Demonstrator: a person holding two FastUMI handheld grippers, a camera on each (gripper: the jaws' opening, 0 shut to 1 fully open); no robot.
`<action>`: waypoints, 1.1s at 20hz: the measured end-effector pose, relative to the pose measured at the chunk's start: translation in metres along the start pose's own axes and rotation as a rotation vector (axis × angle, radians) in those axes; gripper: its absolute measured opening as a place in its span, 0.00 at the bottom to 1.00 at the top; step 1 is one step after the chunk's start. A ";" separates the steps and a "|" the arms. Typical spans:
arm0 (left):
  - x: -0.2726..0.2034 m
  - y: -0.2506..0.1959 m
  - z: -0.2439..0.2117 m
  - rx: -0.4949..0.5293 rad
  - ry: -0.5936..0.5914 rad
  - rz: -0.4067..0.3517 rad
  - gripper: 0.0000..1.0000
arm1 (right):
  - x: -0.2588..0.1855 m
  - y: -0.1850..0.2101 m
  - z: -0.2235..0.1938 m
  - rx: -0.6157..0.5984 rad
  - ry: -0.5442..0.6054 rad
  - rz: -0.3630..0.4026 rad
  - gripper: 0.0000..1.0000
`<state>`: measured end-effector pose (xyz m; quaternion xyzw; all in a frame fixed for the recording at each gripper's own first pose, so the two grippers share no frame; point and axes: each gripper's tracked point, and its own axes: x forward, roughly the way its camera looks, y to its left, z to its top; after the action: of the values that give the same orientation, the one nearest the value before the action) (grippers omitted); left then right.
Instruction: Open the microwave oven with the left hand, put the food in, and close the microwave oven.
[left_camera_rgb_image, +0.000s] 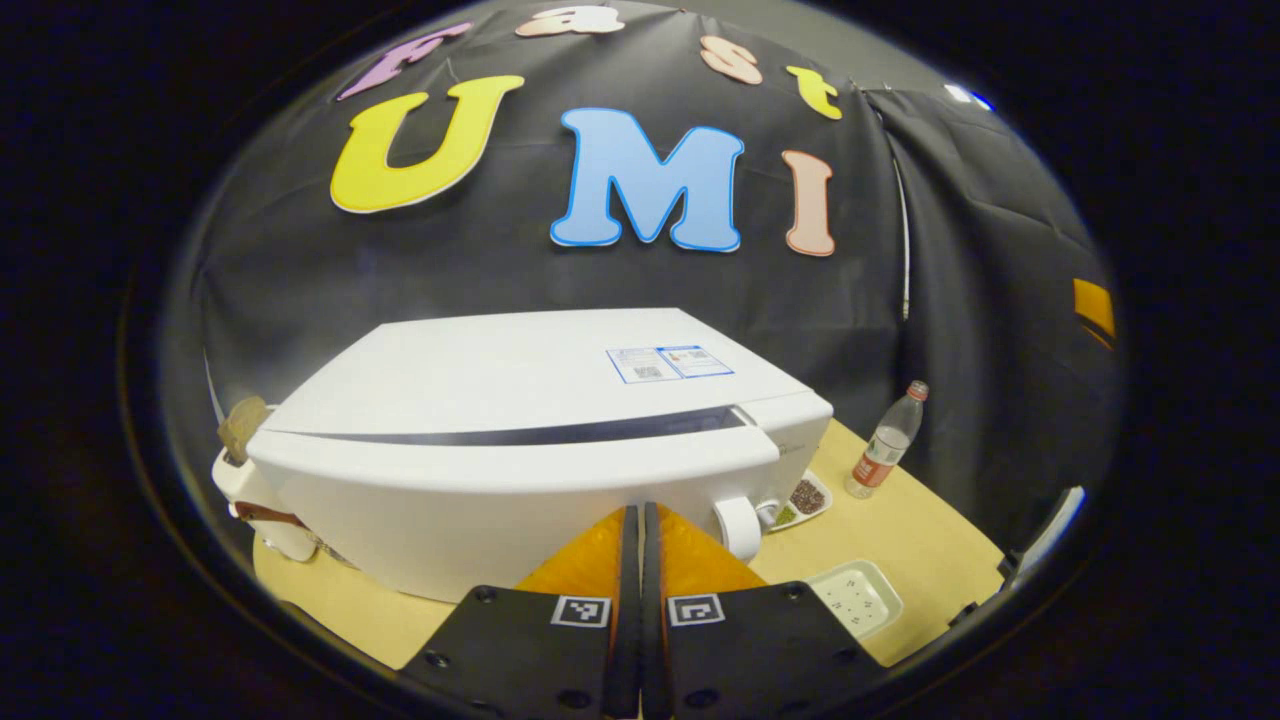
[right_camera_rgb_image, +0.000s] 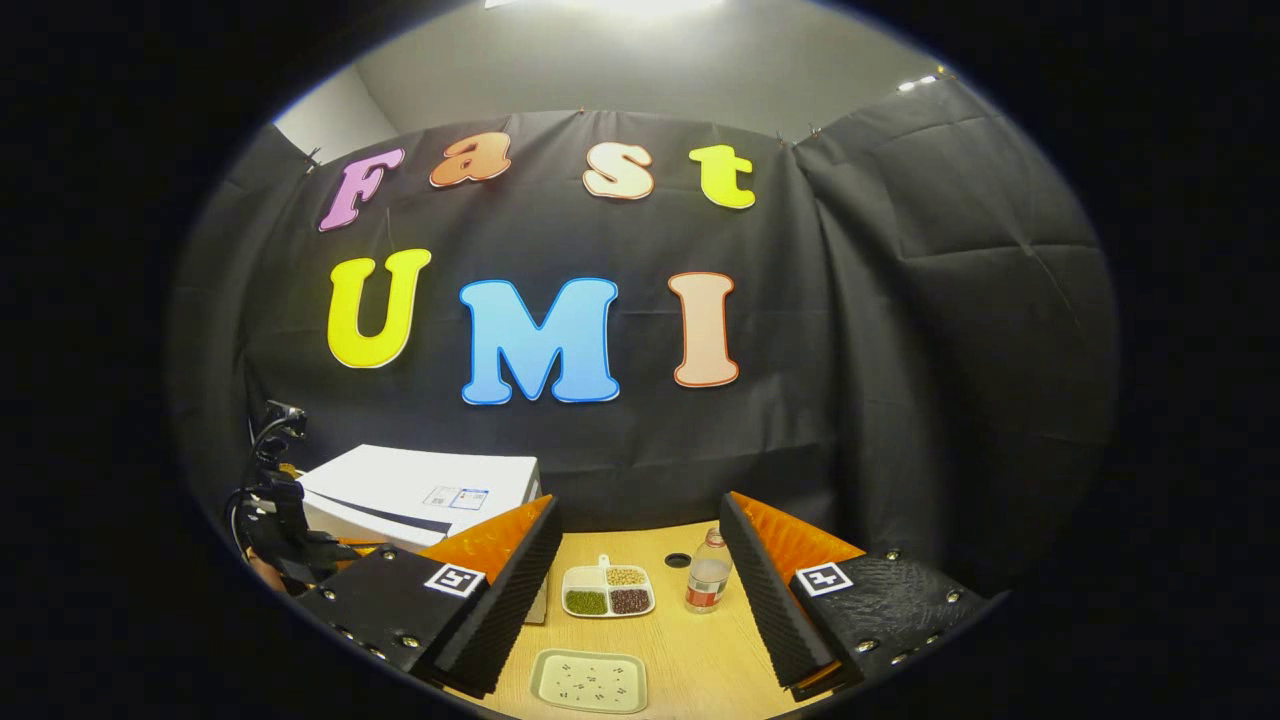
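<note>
Microwave (left_camera_rgb_image: 520, 440) sits white and bulky on the wooden table (left_camera_rgb_image: 930, 540), door closed, filling the middle of the left gripper view, tilted by the lens. Left gripper (left_camera_rgb_image: 637, 520) is right up at its front, low on the door near the right end, fingers pressed together with no gap and nothing between them. Whether the tips touch the door is hard to call from this angle. A round knob (left_camera_rgb_image: 738, 527) pokes out just right of the fingers. Behind the microwave's left end, something white with a cork-like top (left_camera_rgb_image: 243, 425) peeks out, mostly hidden.

Over in the right gripper view, the right gripper (right_camera_rgb_image: 640, 590) hangs above the table with its fingers spread wide, holding nothing. Between those fingers lie the food tray (right_camera_rgb_image: 608, 591), with 3 compartments of green, tan and dark red bits, and just right of it a bottle (right_camera_rgb_image: 708, 574) standing upright with a red label. Nearer the camera sits an empty-looking pale tray (right_camera_rgb_image: 590, 681) with small dark specks, its front edge cut off at the bottom. A dark round spot (right_camera_rgb_image: 677, 560) on the table behind the bottle is too small to identify. The microwave's top shows at the left, its front blocked by the right gripper's left finger and by the other gripper's dark rig (right_camera_rgb_image: 275, 520) with cables.
</note>
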<state>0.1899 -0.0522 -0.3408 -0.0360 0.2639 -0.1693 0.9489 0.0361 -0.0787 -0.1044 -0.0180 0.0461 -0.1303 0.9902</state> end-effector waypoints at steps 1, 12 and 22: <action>0.001 0.000 0.001 -0.003 0.001 0.002 0.07 | 0.001 -0.002 0.000 -0.001 -0.001 -0.004 0.97; 0.009 0.002 0.005 -0.051 0.002 0.016 0.07 | 0.011 -0.005 -0.009 0.012 0.028 -0.003 0.97; 0.021 -0.007 0.006 -0.066 -0.001 0.016 0.07 | 0.005 0.040 -0.013 0.005 0.048 0.120 0.97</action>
<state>0.2083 -0.0657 -0.3448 -0.0651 0.2689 -0.1531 0.9487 0.0496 -0.0416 -0.1192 -0.0096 0.0704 -0.0711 0.9949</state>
